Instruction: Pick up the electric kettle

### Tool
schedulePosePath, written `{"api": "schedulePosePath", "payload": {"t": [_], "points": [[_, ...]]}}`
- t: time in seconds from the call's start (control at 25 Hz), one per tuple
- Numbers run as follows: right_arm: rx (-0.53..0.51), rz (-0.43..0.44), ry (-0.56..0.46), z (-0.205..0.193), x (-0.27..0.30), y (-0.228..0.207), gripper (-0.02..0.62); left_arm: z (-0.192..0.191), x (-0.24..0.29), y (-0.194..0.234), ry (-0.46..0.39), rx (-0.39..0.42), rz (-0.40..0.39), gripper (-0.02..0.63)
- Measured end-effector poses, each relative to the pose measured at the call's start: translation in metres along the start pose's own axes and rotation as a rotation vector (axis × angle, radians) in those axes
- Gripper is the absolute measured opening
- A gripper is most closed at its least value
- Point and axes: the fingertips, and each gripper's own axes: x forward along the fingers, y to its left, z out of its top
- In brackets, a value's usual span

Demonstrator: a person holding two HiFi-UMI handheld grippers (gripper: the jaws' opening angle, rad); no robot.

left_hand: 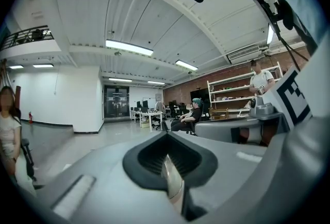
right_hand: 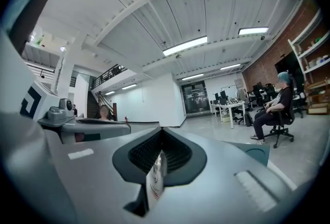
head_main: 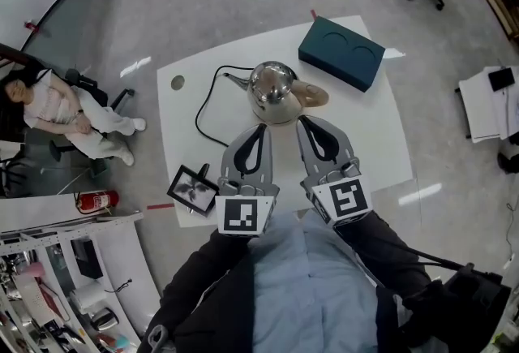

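A shiny steel electric kettle [head_main: 272, 88] with a thin spout at its left and a tan handle [head_main: 314, 95] at its right stands on the white table [head_main: 365, 140]. Its black cord [head_main: 204, 111] loops off to the left. My left gripper [head_main: 260, 129] and right gripper [head_main: 302, 123] point at the kettle's near side from just short of it, side by side. Both are shut with nothing in them. In the left gripper view the jaws [left_hand: 167, 138] meet, and only a sliver of the kettle [left_hand: 174, 183] shows in the slit. The right gripper view [right_hand: 161, 135] shows the same.
A dark teal box [head_main: 340, 52] with two round hollows lies at the table's far right corner. A small framed screen [head_main: 193, 188] sits at the near left edge. A seated person [head_main: 69, 113] and a red fire extinguisher [head_main: 96, 200] are on the floor to the left.
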Motion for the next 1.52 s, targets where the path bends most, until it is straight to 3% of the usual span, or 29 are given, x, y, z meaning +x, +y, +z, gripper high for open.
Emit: {"api": "schedulePosePath", "payload": {"t": [0.12,0.32,0.52,1.0,1.4,1.52], "points": [[0.009,-0.045,0.043,-0.027,0.010,-0.007,0.026,-0.021,0.013,0.012,0.005,-0.019,-0.020,0.002],[0.055,-0.115,0.131,-0.097,0.022,-0.017,0.026,-0.081,0.024,0.031,0.103,-0.071,-0.047,0.002],[0.122,-0.216,0.172,-0.147,0.026,-0.031,0.026,-0.126,0.025,0.055,0.166,-0.068,-0.052,0.002],[0.133,-0.411,0.194,-0.175,0.025,-0.059,0.028,-0.150,0.033,0.084,0.181,-0.063,-0.048,0.002],[0.181,-0.555,0.227,-0.189,0.027,-0.086,0.222,-0.155,0.052,0.110,0.180,-0.059,-0.014,0.002],[0.184,-0.579,0.224,-0.187,0.030,-0.094,0.240,-0.159,0.057,0.116,0.187,-0.057,-0.008,0.002]]}}
